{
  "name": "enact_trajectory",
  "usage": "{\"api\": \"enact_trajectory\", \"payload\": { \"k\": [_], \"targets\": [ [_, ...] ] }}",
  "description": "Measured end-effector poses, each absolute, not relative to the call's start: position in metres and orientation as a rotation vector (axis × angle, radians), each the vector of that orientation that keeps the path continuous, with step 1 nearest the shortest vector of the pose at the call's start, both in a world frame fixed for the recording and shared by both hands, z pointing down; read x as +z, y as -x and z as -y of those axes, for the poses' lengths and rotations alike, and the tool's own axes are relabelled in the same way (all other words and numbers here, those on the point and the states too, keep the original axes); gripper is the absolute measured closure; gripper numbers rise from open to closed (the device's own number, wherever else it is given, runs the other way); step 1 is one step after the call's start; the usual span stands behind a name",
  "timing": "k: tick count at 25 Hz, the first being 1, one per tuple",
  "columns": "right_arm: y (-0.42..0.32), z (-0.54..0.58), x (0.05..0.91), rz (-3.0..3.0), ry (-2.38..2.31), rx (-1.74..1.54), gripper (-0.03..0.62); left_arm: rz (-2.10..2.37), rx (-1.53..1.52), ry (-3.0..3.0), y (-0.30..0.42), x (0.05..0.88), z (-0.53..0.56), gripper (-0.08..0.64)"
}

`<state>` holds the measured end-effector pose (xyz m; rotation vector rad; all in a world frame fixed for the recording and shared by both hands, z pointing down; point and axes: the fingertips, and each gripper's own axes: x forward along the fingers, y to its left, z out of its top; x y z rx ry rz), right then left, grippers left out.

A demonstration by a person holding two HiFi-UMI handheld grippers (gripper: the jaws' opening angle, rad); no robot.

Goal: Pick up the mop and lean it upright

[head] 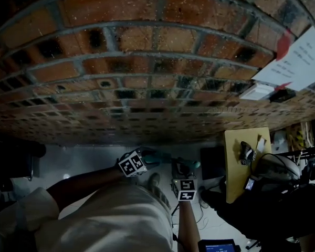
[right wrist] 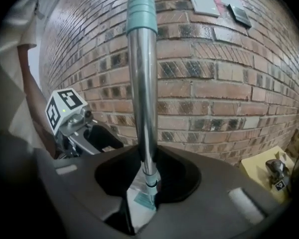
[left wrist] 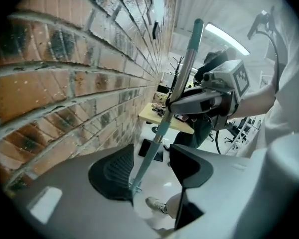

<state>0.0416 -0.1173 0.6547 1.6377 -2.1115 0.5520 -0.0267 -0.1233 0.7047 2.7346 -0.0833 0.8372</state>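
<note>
The mop (right wrist: 142,93) has a metal pole with a teal grip at its top, and it stands steeply in front of the brick wall (head: 147,62). My right gripper (right wrist: 147,176) is shut on the pole low down. In the left gripper view the pole (left wrist: 182,78) rises between the spread jaws of my left gripper (left wrist: 152,168), close to the left pad (left wrist: 112,171), and neither pad presses on it. Higher up there, the right gripper (left wrist: 175,103) clamps the pole. The head view is dark: both grippers (head: 147,159) (head: 184,171) sit low at centre by the teal mop part (head: 191,164). The mop's head is hidden.
A yellow table (head: 247,161) with small items stands to the right, and dark chairs and cables lie beyond it. Papers (head: 299,62) hang on the wall at the upper right. The person's shoe (head: 155,181) is on the pale floor below the grippers.
</note>
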Motion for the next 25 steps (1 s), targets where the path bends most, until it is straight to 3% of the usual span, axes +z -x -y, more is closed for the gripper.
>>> {"api": "enact_trajectory", "payload": {
  "k": [25],
  "targets": [
    [-0.113,0.095,0.489,2.369,-1.8,0.363,0.491,-0.048,0.799,-2.963,-0.104,0.645,0.087,0.314]
  ]
}}
